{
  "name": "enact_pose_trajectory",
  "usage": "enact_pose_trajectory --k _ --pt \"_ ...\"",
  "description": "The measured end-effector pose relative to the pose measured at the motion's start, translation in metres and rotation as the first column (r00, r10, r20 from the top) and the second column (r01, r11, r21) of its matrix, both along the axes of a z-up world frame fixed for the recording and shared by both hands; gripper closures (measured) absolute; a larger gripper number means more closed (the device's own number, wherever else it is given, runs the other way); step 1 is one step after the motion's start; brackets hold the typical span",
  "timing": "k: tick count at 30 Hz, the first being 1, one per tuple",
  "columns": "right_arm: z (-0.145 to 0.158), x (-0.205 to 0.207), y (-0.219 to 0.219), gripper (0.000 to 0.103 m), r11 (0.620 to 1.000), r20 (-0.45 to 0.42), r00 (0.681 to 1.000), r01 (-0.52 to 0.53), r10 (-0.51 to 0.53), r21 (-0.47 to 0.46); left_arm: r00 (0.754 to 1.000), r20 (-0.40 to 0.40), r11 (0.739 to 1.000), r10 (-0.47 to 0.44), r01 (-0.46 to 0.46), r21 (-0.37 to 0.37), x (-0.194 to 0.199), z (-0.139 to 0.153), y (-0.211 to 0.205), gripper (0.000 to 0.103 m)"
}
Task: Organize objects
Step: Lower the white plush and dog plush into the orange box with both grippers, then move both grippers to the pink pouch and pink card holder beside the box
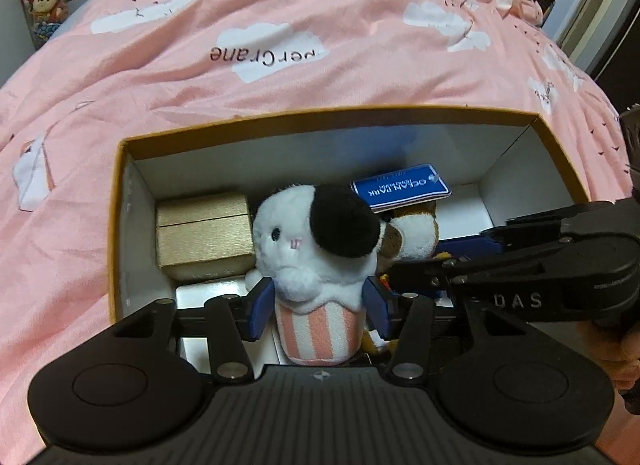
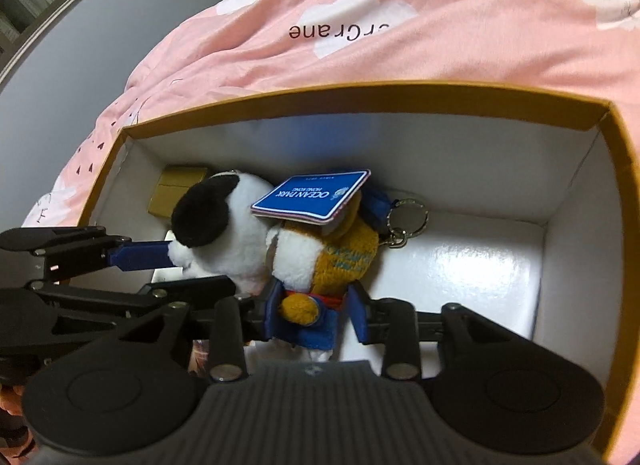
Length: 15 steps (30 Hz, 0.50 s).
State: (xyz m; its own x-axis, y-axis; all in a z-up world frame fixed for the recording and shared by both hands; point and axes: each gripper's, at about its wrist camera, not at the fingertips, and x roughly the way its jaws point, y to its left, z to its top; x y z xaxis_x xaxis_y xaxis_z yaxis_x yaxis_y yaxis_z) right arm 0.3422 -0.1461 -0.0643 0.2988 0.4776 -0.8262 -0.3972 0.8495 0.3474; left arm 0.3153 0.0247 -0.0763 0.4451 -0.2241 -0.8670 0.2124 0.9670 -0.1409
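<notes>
**Two plush toys set into the box**

The white-and-black plush in a pink-striped cup (image 1: 316,265) stands inside the orange-rimmed cardboard box (image 1: 320,115) on the pink bed quilt (image 1: 280,25), beside a gold gift box (image 1: 204,233); the left gripper (image 1: 318,303) brackets it, fingers (image 1: 258,311) slack, apparently letting go; the right gripper (image 2: 316,315) straddles the mustard-and-blue plush keychain (image 2: 332,257), whether clamped I cannot tell; packing looks tidy, side by side.

Two plush toys (image 1: 316,233) (image 2: 328,257), one gold box (image 1: 204,235).
</notes>
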Motion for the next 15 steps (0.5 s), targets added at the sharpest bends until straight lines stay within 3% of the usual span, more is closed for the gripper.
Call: enact_pose_trajectory --k 1,7,15 --pt "0.003 -0.003 0.0 0.058 1.0 0.013 1.0 0.0 0.0 -0.015 1.0 0.008 1.0 0.005 -0.005 0.0 -0.002 0.003 0.001 0.039" --pt "0.034 -0.026 -0.004 0.054 0.998 0.124 0.992 0.003 0.004 -0.056 0.994 0.108 0.999 0.033 -0.03 -0.025 -0.028 0.038 0.005 0.036" --pt "0.094 -0.109 -0.037 0.054 0.999 0.317 0.948 0.041 -0.032 -0.021 0.963 0.269 0.995 -0.024 0.05 -0.089 -0.116 0.091 -0.004 0.037"
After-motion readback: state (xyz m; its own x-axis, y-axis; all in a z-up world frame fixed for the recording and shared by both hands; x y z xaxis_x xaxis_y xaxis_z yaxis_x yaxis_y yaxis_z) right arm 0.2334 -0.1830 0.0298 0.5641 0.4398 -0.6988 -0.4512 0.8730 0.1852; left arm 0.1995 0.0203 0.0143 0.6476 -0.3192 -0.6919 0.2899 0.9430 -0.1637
